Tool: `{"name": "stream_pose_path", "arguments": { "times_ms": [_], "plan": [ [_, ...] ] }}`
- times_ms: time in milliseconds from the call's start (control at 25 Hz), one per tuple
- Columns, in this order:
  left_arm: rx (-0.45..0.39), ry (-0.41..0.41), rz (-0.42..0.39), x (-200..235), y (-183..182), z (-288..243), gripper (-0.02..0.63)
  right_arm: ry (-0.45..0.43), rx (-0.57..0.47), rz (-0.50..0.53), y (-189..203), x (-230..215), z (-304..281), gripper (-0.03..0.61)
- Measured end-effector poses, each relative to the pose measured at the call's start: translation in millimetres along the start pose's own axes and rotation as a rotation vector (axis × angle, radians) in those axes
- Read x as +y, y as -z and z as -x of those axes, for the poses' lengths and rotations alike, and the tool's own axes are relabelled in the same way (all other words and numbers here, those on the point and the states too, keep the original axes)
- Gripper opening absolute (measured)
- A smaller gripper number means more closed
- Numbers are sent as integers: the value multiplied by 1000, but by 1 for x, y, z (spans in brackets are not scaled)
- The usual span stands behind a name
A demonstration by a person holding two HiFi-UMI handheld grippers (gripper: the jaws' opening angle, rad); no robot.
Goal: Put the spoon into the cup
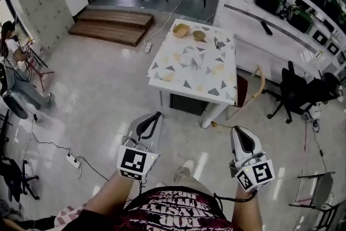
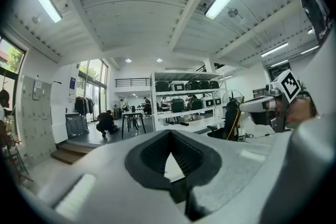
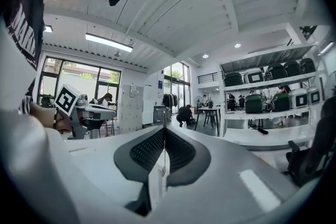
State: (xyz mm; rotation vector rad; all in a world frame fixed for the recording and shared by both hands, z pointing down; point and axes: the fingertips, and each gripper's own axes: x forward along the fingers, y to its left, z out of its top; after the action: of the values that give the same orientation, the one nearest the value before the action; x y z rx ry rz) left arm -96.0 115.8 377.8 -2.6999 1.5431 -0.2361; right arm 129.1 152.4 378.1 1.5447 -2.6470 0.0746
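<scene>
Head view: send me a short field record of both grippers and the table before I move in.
left gripper: jaws together, nothing between them
right gripper: jaws together, nothing between them
position: both held over the floor, short of the table
table far end: tan dish, smaller tan vessel
spoon: too small to make out

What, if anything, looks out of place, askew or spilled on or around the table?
Nothing stands out. The table stands level, with a tan bowl and a smaller brown vessel upright near its far edge and no visible spill, though detail is faint. The left tool and right tool are shut, empty, well short of it.
</scene>
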Motion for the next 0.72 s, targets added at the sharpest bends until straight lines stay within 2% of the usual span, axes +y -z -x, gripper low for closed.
{"name": "stream_pose_path", "arguments": {
  "times_ms": [360,720],
  "plan": [
    [24,19,1,6,-1,-79,1,-15,28,-12,6,-55,-51,34],
    [45,5,11,7,-8,-145,1,-63,39,-22,3,-103,-90,34]
  ]
}}
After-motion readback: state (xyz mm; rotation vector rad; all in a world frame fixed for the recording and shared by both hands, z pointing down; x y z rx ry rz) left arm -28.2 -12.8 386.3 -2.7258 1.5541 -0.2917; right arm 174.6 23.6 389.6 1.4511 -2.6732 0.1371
